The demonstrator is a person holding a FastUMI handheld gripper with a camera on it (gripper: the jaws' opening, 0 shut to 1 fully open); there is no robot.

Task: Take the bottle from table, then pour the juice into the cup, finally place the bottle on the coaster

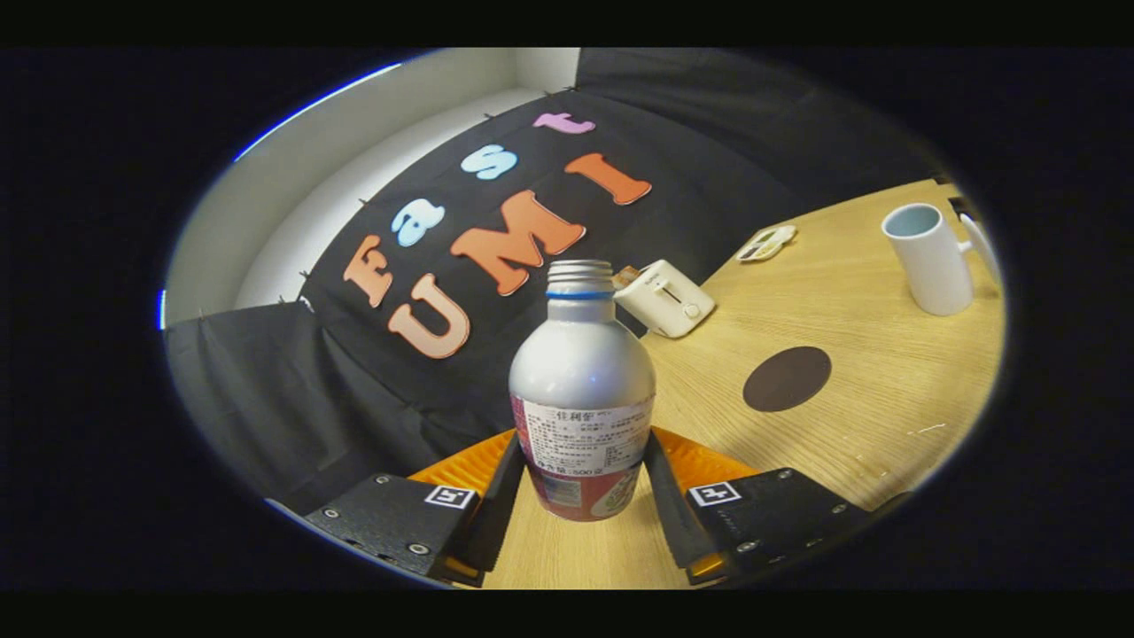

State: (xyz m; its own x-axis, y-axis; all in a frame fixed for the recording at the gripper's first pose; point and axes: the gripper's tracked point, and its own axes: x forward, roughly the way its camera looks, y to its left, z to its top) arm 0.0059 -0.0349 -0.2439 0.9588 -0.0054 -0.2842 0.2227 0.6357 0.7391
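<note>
A silver metal bottle (582, 372) with a printed label and an uncapped threaded neck stands between my two fingers. My gripper (585, 445) is shut on the bottle's lower body, one finger pressing on each side. The whole scene looks tilted. Whether the bottle's base rests on the wooden table (886, 434) or hangs just above it, I cannot tell. A round dark coaster (787, 378) lies on the table beyond the fingers to the right. Farther off on the same side stands a white cup (928, 259) with a handle, upright.
A small white toaster-like box (666, 299) sits on the table just behind the bottle, near the booth's black cloth wall. A flat white item (767, 243) lies farther back, between the box and the cup.
</note>
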